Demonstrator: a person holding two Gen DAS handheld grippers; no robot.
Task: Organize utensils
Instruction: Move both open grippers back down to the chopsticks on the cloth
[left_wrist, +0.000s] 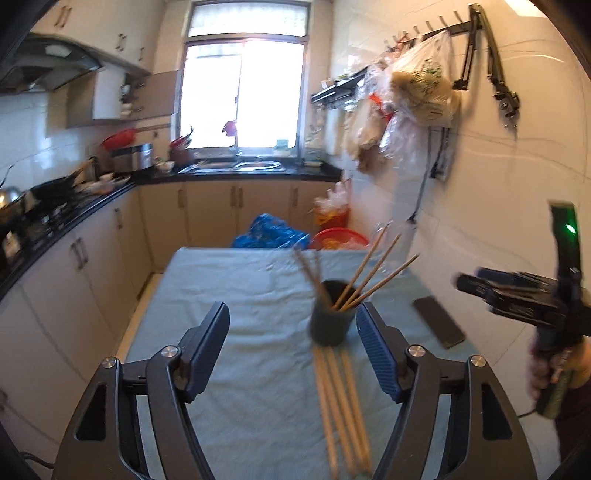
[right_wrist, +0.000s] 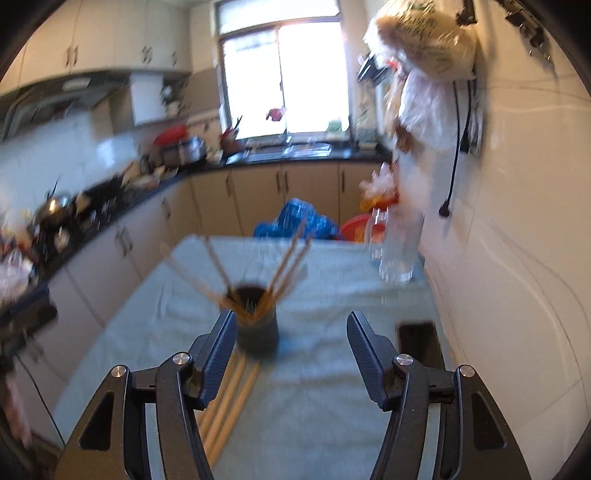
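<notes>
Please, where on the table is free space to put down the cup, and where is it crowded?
Bare cloth lies left of the dark cup, toward the cabinets. Another free patch lies between cup and phone. Crowded: loose chopsticks before the cup, and the glass at the far wall corner.

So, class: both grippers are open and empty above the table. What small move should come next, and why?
Probably lower the left gripper onto the loose chopsticks lying in front of the cup: others already stand in it, and these lie nearest its fingers.
</notes>
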